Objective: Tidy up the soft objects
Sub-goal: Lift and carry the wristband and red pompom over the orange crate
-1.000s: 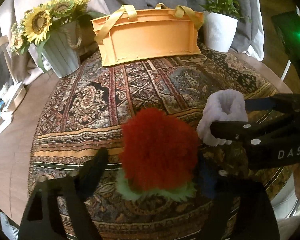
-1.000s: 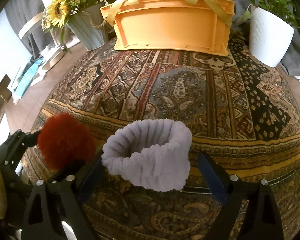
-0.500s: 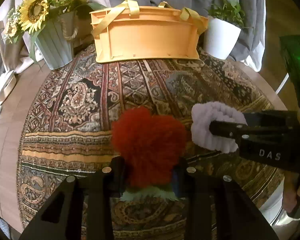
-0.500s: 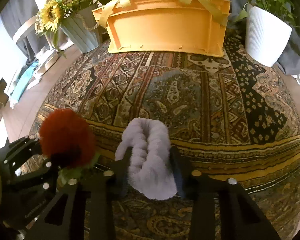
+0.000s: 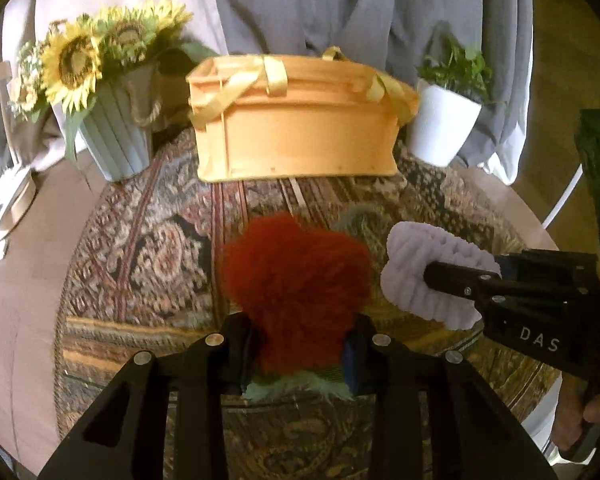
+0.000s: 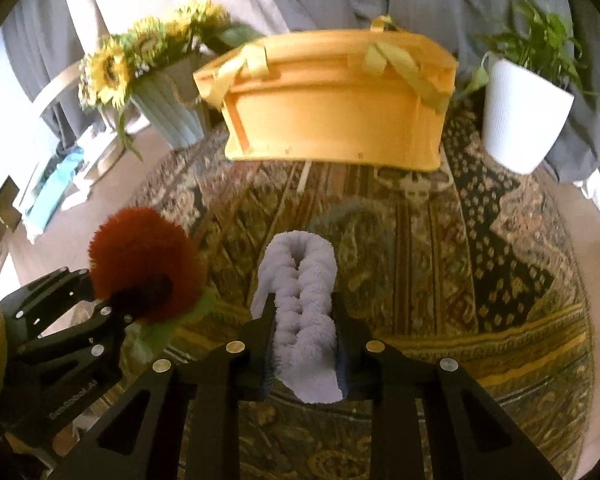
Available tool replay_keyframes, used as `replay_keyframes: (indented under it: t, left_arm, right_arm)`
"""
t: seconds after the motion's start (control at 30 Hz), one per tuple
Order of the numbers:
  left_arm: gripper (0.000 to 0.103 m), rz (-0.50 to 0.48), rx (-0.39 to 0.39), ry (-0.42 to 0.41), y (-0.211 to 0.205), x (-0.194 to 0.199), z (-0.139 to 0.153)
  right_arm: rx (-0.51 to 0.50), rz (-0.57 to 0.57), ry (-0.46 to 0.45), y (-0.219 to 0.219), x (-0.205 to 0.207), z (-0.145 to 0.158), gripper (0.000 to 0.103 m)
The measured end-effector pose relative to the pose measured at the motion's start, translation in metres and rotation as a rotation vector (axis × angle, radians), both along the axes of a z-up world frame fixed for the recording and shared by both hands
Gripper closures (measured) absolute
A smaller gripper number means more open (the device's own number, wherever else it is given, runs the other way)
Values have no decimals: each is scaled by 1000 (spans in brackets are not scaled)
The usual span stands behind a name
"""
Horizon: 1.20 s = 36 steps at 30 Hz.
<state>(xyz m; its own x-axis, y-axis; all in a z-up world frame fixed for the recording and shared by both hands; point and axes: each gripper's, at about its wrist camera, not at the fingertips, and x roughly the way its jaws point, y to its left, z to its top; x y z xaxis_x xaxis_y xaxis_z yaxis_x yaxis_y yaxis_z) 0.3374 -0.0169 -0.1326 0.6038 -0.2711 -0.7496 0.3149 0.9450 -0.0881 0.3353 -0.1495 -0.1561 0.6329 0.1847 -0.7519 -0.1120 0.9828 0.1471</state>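
Left tongs (image 5: 296, 344) grip the red pompom (image 5: 296, 288); right tongs (image 6: 304, 344) pinch the lavender band (image 6: 300, 304). The orange basket (image 5: 296, 136) stands at twelve o'clock, roughly equally far from both.

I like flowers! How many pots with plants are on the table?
2: the sunflower pot left of the basket, the white pot right of it. Others may be hidden.

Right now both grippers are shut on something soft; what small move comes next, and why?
Probably carry both forward toward the orange basket. The left gripper is clamped on the red pom-pom, the right gripper on the white band, and the patterned cloth between them and the basket looks free.
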Motion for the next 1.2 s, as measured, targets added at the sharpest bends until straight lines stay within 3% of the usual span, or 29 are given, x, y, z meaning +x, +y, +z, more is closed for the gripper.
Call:
replay_keyframes:
  t: [0.63,1.2]
  left_arm:
    - [70,-21,-62,-208,14,50,79]
    - [70,-84,-95,-348,10,105,121]
  right_arm:
    - [33,-74,-226,6,31,76,78]
    - [20,-125,-374,0,80,123,78]
